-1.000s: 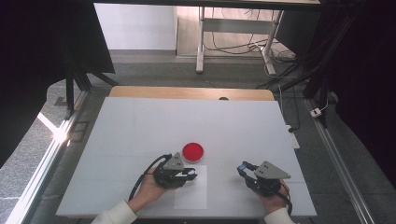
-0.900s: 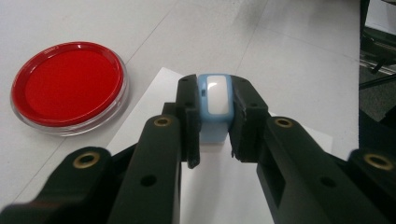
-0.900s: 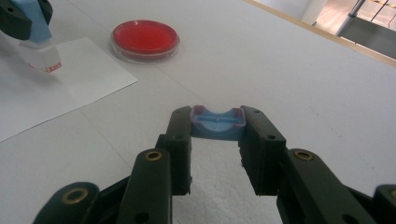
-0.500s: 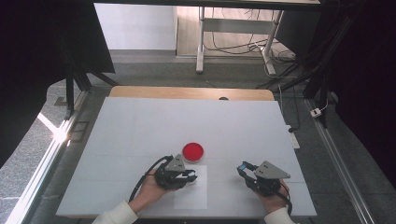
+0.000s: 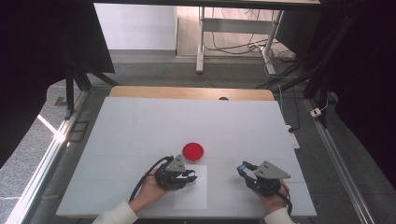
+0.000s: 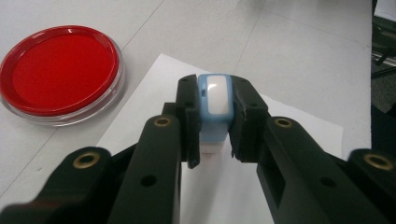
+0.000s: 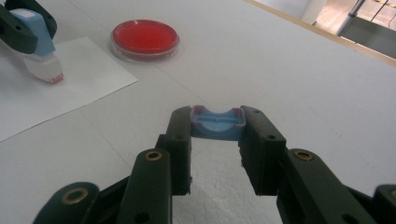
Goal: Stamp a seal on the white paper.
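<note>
Two hand-held grippers sit near the 6 o'clock edge of the white tabletop (image 5: 140,126), each pinching a piece of a blue stamp. In the high view, the left hand-held gripper (image 5: 190,176) lies at about 7 o'clock from the tabletop's centre, over the white sheet of paper (image 5: 192,198). Its jaws are clamped on the blue stamp body (image 6: 214,100), which stands upright between them in the left gripper view, its pale oval top facing the camera. In the right gripper view the stamp's white base, edged red, points down at the paper; whether it touches the sheet I cannot tell.

The red ink pad (image 5: 193,151), a round dish with a clear rim, rests on the tabletop just beyond the paper, at 12 o'clock from the left hand-held gripper and close to it. In the left gripper view it lies at 10 o'clock from the stamp.

The right hand-held gripper (image 5: 242,169) is at about 5 o'clock from the tabletop's centre, well apart from the left one. Its jaws pinch the blue stamp cap (image 7: 217,123) by its two sides, hollow side up, above bare tabletop
</note>
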The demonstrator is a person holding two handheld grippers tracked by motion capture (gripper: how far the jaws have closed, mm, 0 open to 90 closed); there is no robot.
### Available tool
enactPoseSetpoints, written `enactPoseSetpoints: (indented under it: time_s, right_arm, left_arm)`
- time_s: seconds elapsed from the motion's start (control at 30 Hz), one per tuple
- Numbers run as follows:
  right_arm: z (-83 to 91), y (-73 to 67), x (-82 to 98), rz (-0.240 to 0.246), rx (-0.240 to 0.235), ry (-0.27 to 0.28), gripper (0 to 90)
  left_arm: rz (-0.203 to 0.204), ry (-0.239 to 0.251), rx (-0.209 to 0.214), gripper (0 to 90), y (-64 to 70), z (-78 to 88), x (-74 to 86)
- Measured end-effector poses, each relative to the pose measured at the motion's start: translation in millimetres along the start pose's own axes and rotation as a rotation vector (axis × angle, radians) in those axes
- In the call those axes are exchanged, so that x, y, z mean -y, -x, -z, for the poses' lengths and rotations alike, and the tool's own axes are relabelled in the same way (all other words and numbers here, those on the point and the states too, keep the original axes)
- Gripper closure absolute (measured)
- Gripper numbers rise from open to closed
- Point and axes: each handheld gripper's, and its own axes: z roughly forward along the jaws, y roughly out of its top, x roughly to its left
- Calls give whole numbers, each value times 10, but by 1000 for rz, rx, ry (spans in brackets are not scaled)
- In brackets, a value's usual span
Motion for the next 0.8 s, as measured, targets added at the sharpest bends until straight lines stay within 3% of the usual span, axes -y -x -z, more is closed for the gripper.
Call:
enactPoseSetpoints:
  time_s: [0.8]
  right_arm:
    - [-9, -9, -1, 2, -1, -2, 650]
  left_arm:
    - [-24, -48, -10, 757, 23, -30, -36]
